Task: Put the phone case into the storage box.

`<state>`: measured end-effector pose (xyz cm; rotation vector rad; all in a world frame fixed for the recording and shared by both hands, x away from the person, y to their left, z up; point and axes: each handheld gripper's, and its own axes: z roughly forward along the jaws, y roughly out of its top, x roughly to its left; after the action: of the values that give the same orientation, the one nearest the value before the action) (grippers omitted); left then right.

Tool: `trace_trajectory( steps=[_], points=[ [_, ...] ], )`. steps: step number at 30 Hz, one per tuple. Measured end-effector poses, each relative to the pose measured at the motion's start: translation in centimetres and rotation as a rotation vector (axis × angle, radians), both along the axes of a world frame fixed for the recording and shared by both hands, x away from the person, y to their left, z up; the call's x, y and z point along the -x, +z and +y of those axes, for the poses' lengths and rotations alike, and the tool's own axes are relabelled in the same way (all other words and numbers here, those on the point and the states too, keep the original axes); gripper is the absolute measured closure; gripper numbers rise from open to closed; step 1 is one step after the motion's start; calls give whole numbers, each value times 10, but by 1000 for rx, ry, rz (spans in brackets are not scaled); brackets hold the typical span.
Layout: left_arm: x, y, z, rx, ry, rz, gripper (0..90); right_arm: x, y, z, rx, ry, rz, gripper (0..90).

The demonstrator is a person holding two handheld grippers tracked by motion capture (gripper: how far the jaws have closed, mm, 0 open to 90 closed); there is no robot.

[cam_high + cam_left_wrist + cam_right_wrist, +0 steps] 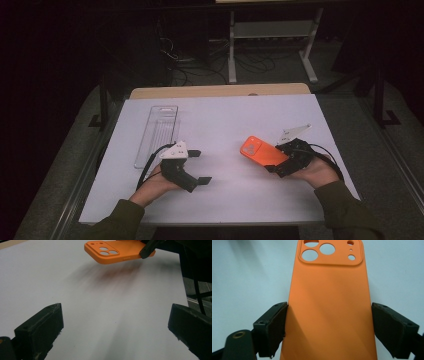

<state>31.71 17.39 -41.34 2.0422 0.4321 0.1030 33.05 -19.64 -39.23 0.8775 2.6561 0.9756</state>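
Note:
An orange phone case (pixel 259 150) with camera cut-outs hangs just above the white table top (pixel 230 200), casting a shadow below it. My right gripper (pixel 279 162) is shut on its lower end. In the right gripper view the two black jaws press on the long edges of the phone case (pixel 329 290), back side up. My left gripper (pixel 200 166) is open over bare table at the left, with nothing between its jaws. The left gripper view looks across the table at the lifted phone case (pixel 117 251), well beyond the left gripper (pixel 115 317).
A clear plastic tray (pixel 157 131) lies lengthwise at the table's left rear, just behind the left hand. A wooden table edge (pixel 220 91) runs along the back. Beyond it, cables (pixel 192 65) and a white metal frame (pixel 270 30) stand on the dark floor.

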Motion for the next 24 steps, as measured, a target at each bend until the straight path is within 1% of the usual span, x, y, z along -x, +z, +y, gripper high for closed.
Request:
trace_trajectory(
  steps=[2,3,4,6,8,9,11,12,13,14,15,16,17,18,19,20,21,23,24],
  points=[
    [0,1,0,3,4,6,0,1,1,0,2,10,-4,155],
    [-2,1,1,-3,-4,-1,0,1,2,0,-1,16,-1,156],
    [-2,2,1,-4,-6,4,0,1,3,1,1,22,-2,156],
    [-3,3,1,-17,-13,1,0,1,3,1,-5,29,-3,156],
    [-3,4,1,-11,-7,20,0,1,4,1,-3,39,-4,156],
    [-4,5,1,-15,-12,14,0,1,4,1,-3,39,-3,156],
    [-4,7,1,-8,-12,22,0,1,5,2,-5,47,-5,156],
    [-5,8,1,-16,-18,10,0,2,5,2,-7,50,-5,155],
    [-5,10,1,-17,-13,14,0,2,6,2,-7,53,-5,156],
    [-6,11,1,-20,-16,9,0,2,6,3,-10,59,-9,156],
    [-7,12,1,-34,-26,-5,0,2,6,3,-9,62,-8,156],
    [-8,15,1,-41,-24,3,0,2,6,3,-8,66,-5,156],
    [-9,16,1,-33,-23,-2,0,2,6,4,-4,69,-3,156],
    [-11,20,1,-36,-27,-3,0,2,6,4,-3,77,-6,156],
    [-12,22,1,-42,-32,-10,0,1,6,4,12,92,-24,156],
    [-13,24,0,-40,-27,-14,0,1,6,4,11,92,-24,156],
    [-14,25,0,-51,-34,-20,0,1,7,4,13,99,-28,156],
    [-17,28,-1,-65,-44,-21,0,1,8,5,6,106,-21,155],
    [-18,29,-2,-77,-54,-30,0,1,8,6,5,107,-22,156]
  ],
)
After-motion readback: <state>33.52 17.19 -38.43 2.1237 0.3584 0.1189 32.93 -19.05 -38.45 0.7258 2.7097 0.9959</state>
